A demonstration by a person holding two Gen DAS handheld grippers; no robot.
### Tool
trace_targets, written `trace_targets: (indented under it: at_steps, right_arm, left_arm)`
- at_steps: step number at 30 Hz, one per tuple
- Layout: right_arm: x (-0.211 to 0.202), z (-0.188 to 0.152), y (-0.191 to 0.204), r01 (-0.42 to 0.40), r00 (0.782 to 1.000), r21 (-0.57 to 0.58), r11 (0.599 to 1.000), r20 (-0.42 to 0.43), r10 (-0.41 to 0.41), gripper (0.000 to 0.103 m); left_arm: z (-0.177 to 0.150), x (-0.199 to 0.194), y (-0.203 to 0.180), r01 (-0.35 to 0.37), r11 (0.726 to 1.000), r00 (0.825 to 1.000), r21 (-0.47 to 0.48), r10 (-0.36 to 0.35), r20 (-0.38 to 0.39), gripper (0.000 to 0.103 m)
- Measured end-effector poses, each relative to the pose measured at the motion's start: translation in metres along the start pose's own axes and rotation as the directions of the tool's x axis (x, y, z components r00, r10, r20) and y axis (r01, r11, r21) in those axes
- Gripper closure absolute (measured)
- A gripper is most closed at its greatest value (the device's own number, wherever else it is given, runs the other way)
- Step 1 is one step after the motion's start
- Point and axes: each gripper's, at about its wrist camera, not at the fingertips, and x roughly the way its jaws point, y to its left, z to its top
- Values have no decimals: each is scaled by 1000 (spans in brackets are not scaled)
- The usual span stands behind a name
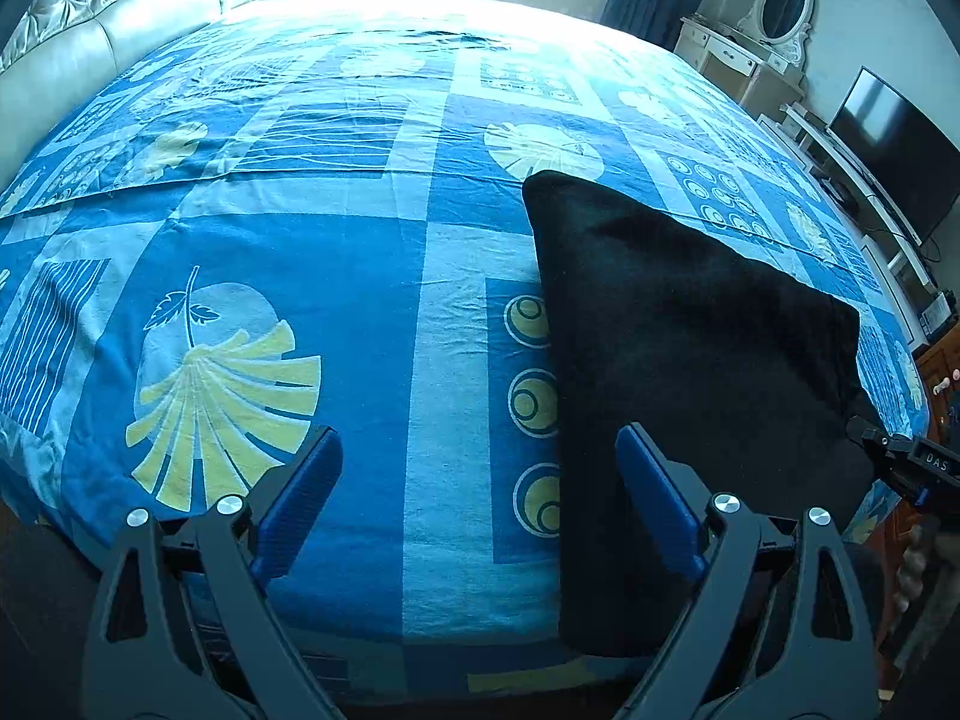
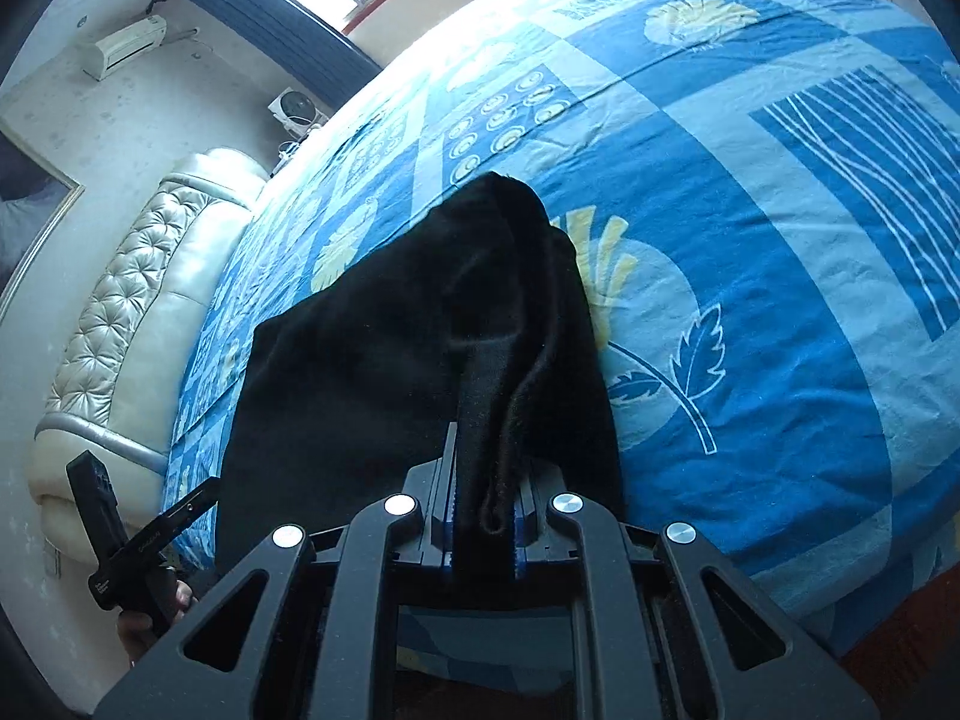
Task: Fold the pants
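Black pants (image 1: 690,348) lie on the bed at the right in the left wrist view, reaching over the near edge. My left gripper (image 1: 480,498) is open and empty, just left of the pants, with its right finger (image 1: 657,498) against the cloth edge. My right gripper (image 2: 483,516) is shut on a bunched edge of the black pants (image 2: 420,330) and lifts it off the bed; it shows at the right edge of the left wrist view (image 1: 900,462).
The bed has a blue patterned sheet (image 1: 336,276) and a tufted white headboard (image 1: 102,18). A vanity with mirror (image 1: 762,30) and a TV (image 1: 894,144) stand along the right wall. The left gripper's body shows in the right wrist view (image 2: 126,546).
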Motion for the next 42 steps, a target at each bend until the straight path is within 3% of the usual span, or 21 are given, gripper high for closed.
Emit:
trace_targets:
  at_steps: [10,13,16,18,20,23,28,33,35,36,40,41,42]
  right_arm:
    - [5,-4,-28,-138,990,86,987,2,138,90]
    - [0,-5,-32,-178,984,117,977,-4,180,89]
    - [-13,-1,-27,-170,985,103,980,-10,172,81]
    - [-27,6,-24,-148,989,76,986,22,147,68]
    - [-37,9,-24,-132,991,62,989,41,130,42]
    - [-34,7,-27,-166,986,65,984,3,166,39]
    - [-15,0,-30,-138,988,61,989,-62,142,38]
    - [-9,-3,-35,-160,982,88,983,-88,168,36]
    - [-9,-4,-39,-185,977,114,976,-84,195,34]
    - [-7,-5,-41,-206,972,133,969,-83,218,34]
    - [2,-12,-41,-244,961,157,957,-90,260,33]
    - [3,-13,-37,-242,962,135,961,-95,255,32]
    - [4,-13,-32,-224,967,105,969,-103,235,33]
  left_arm:
    - [-4,14,5,18,1000,1000,1,-18,8,3]
    - [-2,11,14,69,997,998,-29,-68,9,3]
    - [0,4,30,165,982,986,-94,-165,9,3]
    - [-1,3,43,258,954,965,-154,-262,0,3]
    - [-3,9,52,357,911,928,-208,-371,-31,3]
    - [-12,20,57,433,866,885,-252,-461,-64,3]
    - [-29,40,50,519,794,811,-315,-575,-113,3]
    - [-28,50,39,570,757,770,-321,-628,-115,3]
    - [-29,56,34,601,724,737,-339,-666,-117,3]
    - [-29,58,33,604,718,730,-346,-673,-122,3]
    - [-26,61,22,608,725,730,-323,-671,-129,3]
    - [-25,61,19,603,733,736,-315,-663,-135,7]
    - [-27,60,17,598,741,740,-306,-657,-145,29]
